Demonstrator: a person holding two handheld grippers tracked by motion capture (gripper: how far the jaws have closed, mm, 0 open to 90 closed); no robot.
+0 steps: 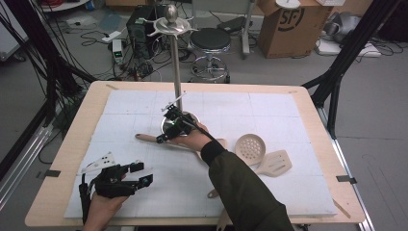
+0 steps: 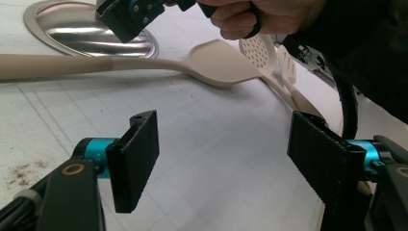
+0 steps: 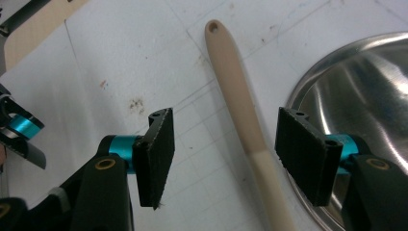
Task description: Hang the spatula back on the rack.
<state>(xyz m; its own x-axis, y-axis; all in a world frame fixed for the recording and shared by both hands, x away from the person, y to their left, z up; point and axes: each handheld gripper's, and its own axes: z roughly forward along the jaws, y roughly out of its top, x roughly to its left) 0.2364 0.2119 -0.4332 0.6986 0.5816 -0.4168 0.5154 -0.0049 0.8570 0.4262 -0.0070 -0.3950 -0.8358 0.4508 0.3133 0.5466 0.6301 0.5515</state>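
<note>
A beige spatula [image 1: 144, 138] lies on the white mat with its handle pointing left, just in front of the steel round base [image 1: 168, 126] of a tall hanging stand [image 1: 176, 62]. My right gripper [image 1: 162, 137] is open, tilted down over that handle. In the right gripper view the handle [image 3: 238, 106] runs between the two pads of the gripper [image 3: 225, 156], and I see no contact. My left gripper [image 1: 140, 174] rests open near the front left with nothing between its pads. From the left gripper [image 2: 223, 163] I see the spatula's blade [image 2: 221, 62] and the right gripper [image 2: 130, 17].
A beige skimmer [image 1: 250, 147] and a slotted turner [image 1: 276, 162] lie right of the person's sleeve [image 1: 240, 187]. The stand's hooks [image 1: 172, 24] sit high at the back. The mat [image 1: 288, 192] is bare at front right. A stool and boxes stand beyond the table.
</note>
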